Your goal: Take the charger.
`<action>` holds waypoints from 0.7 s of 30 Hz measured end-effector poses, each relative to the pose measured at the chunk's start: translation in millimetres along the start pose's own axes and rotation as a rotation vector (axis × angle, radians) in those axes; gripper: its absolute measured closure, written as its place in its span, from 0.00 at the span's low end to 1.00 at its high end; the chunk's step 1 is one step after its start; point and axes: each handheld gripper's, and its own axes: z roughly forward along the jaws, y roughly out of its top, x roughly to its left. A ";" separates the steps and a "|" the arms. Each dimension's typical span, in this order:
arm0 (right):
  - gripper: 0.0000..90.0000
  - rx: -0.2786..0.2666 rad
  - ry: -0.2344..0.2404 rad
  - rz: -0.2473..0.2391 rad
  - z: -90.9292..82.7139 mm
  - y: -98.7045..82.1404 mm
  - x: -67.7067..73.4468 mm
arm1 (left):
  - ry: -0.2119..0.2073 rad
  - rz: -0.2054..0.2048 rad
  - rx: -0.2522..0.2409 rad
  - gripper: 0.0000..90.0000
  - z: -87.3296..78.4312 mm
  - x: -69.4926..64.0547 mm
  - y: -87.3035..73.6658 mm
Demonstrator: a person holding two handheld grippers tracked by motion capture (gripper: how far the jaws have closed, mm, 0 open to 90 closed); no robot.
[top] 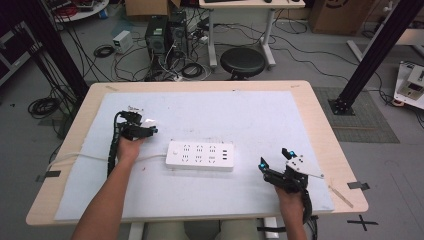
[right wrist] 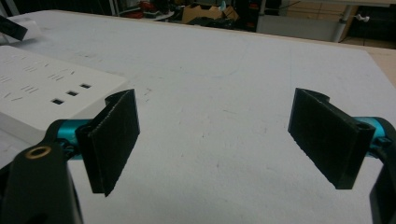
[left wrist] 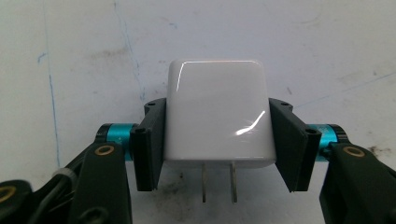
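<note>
High view, worktop (top: 320,125): pale wood surface covered by a white mat (top: 250,115), scuffed and marked.

Item 1: white power strip (top: 200,155), lying flat near the mat's centre, long axis running 9 to 3 o'clock. Three groups of sockets on top, plus small ports at its 3 o'clock end. A white cord (top: 75,157) leaves its 9 o'clock end toward the worktop edge.

Item 2: white plug adapter (left wrist: 217,114), glossy, rounded corners, two flat metal prongs. In the left gripper view it is clamped between the jaws of the left tool (left wrist: 217,140), pads pressed on its two opposite sides, prongs pointing back toward the camera. In the high view the left tool (top: 145,127) sits at about 10 o'clock from the power strip, apart from it; whether the adapter rests on the mat or is held just above cannot be told.

Item 3: right tool (top: 275,162), at about 4 o'clock from the power strip, near it but not touching. In the right gripper view the right tool (right wrist: 215,140) has its jaws spread wide, nothing between them, bare mat beyond; the strip's end lies at 10 o'clock.

Surroundings, floor beyond the worktop: black round stool (top: 242,62), tangled cables, computer towers.
</note>
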 end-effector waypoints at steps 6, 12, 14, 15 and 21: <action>0.19 0.002 -0.002 -0.001 -0.1 0.1 0.1 | -0.020 0.029 -0.054 0.47 -16.1 -5.0 4.3; 0.19 0.001 -0.001 0.000 0.0 0.0 0.0 | -0.045 0.065 -0.129 0.47 -38.5 -12.3 6.4; 0.19 0.002 0.000 0.001 -0.2 0.0 0.1 | -0.056 0.090 -0.149 0.47 -46.2 -16.0 5.6; 0.19 0.001 0.000 0.000 -0.3 -0.1 0.3 | -0.062 0.099 -0.154 0.47 -50.3 -17.9 5.2; 0.19 0.009 0.004 -0.004 0.1 0.2 0.9 | -0.102 0.122 -0.213 0.47 -77.0 -29.8 -0.2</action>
